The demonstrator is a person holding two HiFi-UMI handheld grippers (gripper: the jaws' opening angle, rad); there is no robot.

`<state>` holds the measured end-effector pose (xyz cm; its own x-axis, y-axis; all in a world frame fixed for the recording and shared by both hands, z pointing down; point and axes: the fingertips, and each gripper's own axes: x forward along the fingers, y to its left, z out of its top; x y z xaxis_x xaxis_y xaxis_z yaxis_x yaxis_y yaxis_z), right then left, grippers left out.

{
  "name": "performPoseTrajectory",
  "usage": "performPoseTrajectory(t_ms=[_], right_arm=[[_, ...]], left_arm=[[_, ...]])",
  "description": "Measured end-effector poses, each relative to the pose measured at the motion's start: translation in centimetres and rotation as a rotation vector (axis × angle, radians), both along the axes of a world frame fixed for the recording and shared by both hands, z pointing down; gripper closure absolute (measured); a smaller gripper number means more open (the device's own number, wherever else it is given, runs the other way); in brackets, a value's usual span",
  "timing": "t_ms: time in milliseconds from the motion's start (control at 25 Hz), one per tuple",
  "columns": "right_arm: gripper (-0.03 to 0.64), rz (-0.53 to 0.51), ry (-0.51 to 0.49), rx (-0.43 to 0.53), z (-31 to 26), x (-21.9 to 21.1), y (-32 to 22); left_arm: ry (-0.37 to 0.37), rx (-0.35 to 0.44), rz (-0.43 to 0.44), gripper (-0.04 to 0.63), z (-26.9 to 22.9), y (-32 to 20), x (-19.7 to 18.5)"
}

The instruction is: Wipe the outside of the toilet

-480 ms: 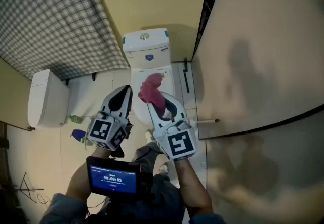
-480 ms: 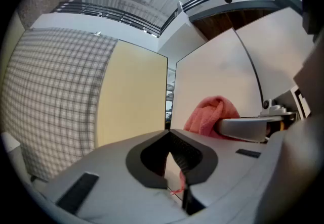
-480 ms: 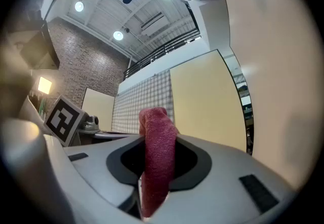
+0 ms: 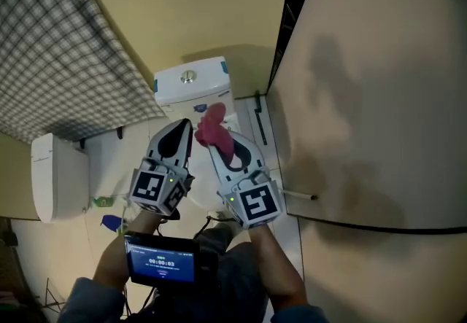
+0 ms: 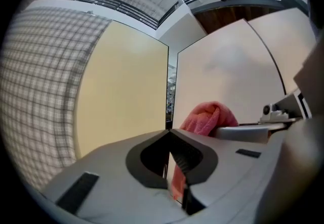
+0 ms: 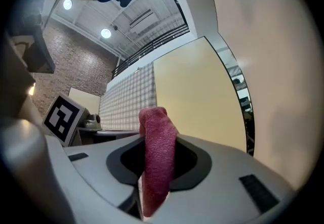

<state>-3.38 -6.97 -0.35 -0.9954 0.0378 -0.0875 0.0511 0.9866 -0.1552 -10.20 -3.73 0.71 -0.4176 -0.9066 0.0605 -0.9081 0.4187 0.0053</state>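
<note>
A white toilet, with its cistern [image 4: 191, 85] and a silver flush button on the lid, stands against the yellow back wall; its bowl is mostly hidden behind my grippers. My right gripper [image 4: 211, 134] is shut on a pink cloth [image 4: 212, 127], which sticks up between its jaws [image 6: 158, 139]. It is held raised in front of the cistern. My left gripper [image 4: 181, 130], just to the left of it, is shut with nothing in it [image 5: 168, 132]. The cloth [image 5: 207, 119] also shows to the right in the left gripper view.
A beige partition wall [image 4: 365, 95] runs close along the toilet's right side. A checked wall [image 4: 51, 59] is at the left, with a white bin [image 4: 52, 177] below it. A green item [image 4: 103, 201] and a blue item [image 4: 112, 222] lie on the floor at the left.
The head view has shifted, so the toilet and both grippers sit a little more to the left and nearer the cistern. The cloth stays gripped in the right gripper.
</note>
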Motion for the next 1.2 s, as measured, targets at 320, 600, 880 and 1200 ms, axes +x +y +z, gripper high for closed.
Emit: performPoseTrajectory(t_ms=[320,600,880,1200], right_arm=[[0.526,0.044,0.044,-0.057,6.5,-5.2,-9.3],[0.526,0.024,0.092,-0.176,19.2,-7.5,-17.9],[0.526,0.026,0.081,-0.335,34.4,-9.0,-22.8],[0.526,0.005,0.022,-0.457,50.5,-13.9,-23.2]], left_arm=[[0.049,-0.110,0.039,0.586,6.2,-10.3,-3.2],[0.061,-0.247,-0.057,0.589,18.2,-18.2,-5.3],[-0.148,-0.451,0.034,0.589,30.3,-24.8,-5.2],[-0.302,-0.565,0.115,0.588,40.9,-27.7,-6.1]])
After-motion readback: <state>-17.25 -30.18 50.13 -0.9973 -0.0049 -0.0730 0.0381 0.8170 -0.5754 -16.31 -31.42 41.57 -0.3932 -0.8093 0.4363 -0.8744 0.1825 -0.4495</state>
